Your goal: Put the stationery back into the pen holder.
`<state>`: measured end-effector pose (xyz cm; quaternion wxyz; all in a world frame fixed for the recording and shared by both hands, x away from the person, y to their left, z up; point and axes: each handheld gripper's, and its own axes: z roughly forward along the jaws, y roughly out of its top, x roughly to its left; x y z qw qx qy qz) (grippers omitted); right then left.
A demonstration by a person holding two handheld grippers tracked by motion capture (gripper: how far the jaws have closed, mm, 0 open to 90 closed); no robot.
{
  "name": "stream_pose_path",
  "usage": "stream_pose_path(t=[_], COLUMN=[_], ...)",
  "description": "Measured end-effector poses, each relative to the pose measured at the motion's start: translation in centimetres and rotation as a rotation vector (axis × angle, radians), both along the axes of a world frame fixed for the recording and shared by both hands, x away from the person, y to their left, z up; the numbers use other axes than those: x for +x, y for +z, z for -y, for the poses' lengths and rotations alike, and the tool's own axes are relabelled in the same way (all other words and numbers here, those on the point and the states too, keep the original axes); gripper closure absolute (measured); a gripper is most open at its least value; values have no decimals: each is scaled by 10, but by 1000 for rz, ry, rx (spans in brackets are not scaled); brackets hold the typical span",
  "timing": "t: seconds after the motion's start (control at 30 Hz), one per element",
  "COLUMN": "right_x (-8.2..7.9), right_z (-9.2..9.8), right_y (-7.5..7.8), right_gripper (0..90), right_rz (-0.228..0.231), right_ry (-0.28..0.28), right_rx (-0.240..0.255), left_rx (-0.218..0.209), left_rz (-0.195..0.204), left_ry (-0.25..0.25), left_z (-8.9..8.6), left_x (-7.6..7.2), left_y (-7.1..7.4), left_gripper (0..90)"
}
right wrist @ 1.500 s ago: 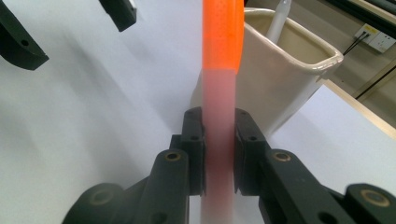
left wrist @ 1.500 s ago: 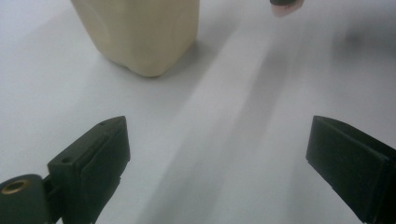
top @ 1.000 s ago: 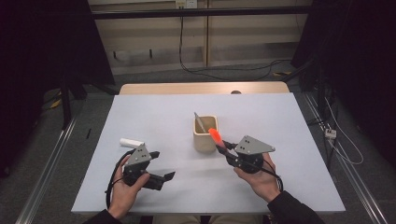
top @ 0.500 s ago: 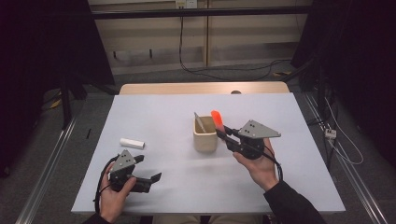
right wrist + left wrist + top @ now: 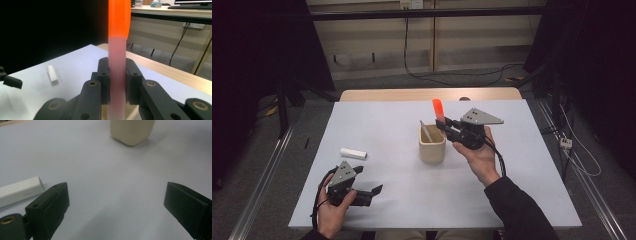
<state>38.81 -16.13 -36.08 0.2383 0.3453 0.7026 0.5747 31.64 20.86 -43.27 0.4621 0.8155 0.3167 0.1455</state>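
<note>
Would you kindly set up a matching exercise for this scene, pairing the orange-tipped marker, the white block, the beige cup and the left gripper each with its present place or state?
Things:
1. orange-tipped marker
2. white block
3. beige cup
4. left gripper

Places or states:
A. stands near the middle of the table with a stick in it
B. jaws wide apart, nothing between them, low over the near left of the table
C. clamped upright in the right gripper, above the table beside the cup
D. lies flat on the table's left side, untouched

Pairs: 1-C, 2-D, 3-A, 4-B
</note>
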Motion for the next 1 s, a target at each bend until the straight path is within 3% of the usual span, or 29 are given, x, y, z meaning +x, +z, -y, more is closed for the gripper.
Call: stream_pose_path(t=[0.1,0.3,0.47,0.67,1.0], right_x=[8,21,22,24,23], right_z=[-4,-7,-11,-12,-15], right_y=[-5,-19,-24,-28,-31], right_gripper=[776,776,775,775,773], right_rz=[2,-40,-64,-70,-66], right_ry=[13,0,8,-6,-4], right_rx=[6,-3,12,-20,-40], left_rx=[-1,-4,-5,-28,-23], left_rz=[-9,-13,-12,-29,-23], left_ry=[-1,-2,-4,-5,-11], left_z=[0,0,0,-2,-2], left_x=[0,1,1,0,0], left_y=[-1,0,0,1,1], left_gripper=[54,54,54,54,54])
